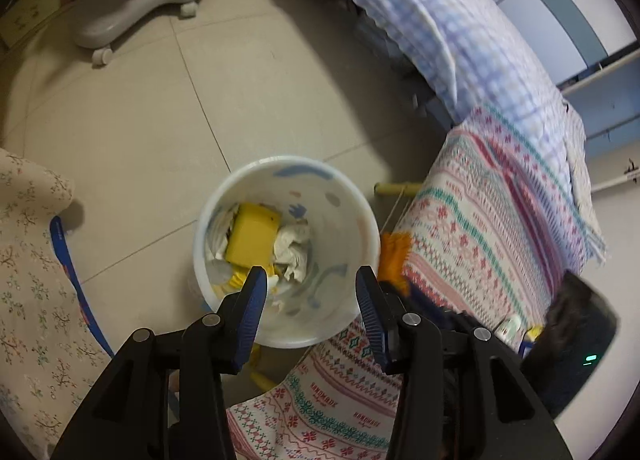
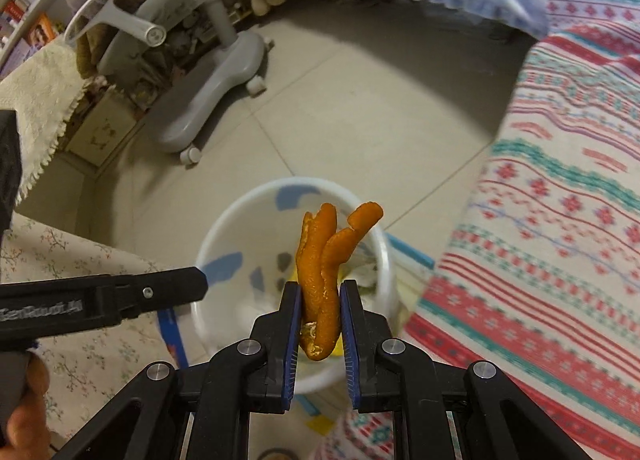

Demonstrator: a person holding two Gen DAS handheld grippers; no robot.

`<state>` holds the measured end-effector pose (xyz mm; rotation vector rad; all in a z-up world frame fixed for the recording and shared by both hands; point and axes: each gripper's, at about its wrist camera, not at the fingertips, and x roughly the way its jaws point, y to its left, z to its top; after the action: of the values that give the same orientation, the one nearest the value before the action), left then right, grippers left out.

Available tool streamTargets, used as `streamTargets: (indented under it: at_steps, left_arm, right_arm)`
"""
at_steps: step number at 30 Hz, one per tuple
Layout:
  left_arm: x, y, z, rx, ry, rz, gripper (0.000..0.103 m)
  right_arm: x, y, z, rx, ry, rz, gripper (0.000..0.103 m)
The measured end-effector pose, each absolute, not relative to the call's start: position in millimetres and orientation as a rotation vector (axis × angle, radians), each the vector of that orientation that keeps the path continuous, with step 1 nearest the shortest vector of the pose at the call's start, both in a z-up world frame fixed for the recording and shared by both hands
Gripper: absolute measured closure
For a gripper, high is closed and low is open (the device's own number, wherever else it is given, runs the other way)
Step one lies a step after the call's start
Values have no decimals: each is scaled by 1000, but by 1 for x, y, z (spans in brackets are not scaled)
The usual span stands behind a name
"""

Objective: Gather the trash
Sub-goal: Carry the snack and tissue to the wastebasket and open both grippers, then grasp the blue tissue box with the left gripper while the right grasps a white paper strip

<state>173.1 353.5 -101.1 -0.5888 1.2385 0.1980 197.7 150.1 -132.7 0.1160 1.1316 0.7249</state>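
Observation:
A white bin (image 1: 360, 216) with blue marks stands on the tiled floor. It holds a yellow box (image 1: 252, 236) and crumpled white paper (image 1: 294, 246). My left gripper (image 1: 311, 280) is open and empty just above the bin's near rim. In the right wrist view my right gripper (image 2: 320, 292) is shut on an orange peel (image 2: 324, 256) and holds it above the same bin (image 2: 224, 228). The left gripper's body (image 2: 100, 300) shows at the left of that view.
A patterned cloth (image 1: 480, 228) covers a surface right of the bin, with a checked blanket (image 1: 460, 40) behind it. A grey chair base on castors (image 1: 140, 8) stands at the far left. A floral cloth (image 1: 28, 260) lies at the near left.

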Motion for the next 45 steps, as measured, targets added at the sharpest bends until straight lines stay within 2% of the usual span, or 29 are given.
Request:
streamTargets:
  at_steps: [5,6,7,8,9,10,20,26,32,36,39,45]
  left_arm:
    - [171,361,-98,-613,1218,223,54]
    - [171,362,-98,-619,1221,222,54]
    - [172,362,-99,-624,1221,220,54]
    - [172,362,-99,-624,1220,220,54]
    - [172,362,-98,-621,1219,221,54]
    - [173,360,-98,-619,1218,219,54]
    - [184,313,-93,-568,1225,141,54]
    - [193,242,-90,-457,1241,30,54]
    - [193,151,-88,-325,1247,-130,54]
    - [192,92,-90,-238,1254,-219,54]
    - [190,52,-96,-192,1267,-274,54]
    - [186,-19,-107,-122,1287,-353,54]
  right_arm:
    - [198,174,-143,67,1148,748,83]
    - [198,177,-144,58,1151,753,80]
    - [198,180,-146,51,1156,755,74]
    - [199,182,-147,48,1159,748,58]
    - [199,182,-147,55,1151,738,48]
    - [200,181,-145,62,1141,734,46]
    - [198,133,-136,85,1141,672,46]
    - [195,67,-116,127,1131,584,46]
    - [192,-39,-75,156,1074,447,45]
    - [182,-130,-55,240,996,315,36]
    - [176,-200,-56,353,976,193,36]
    - [164,-286,-82,308,1014,-39,36]
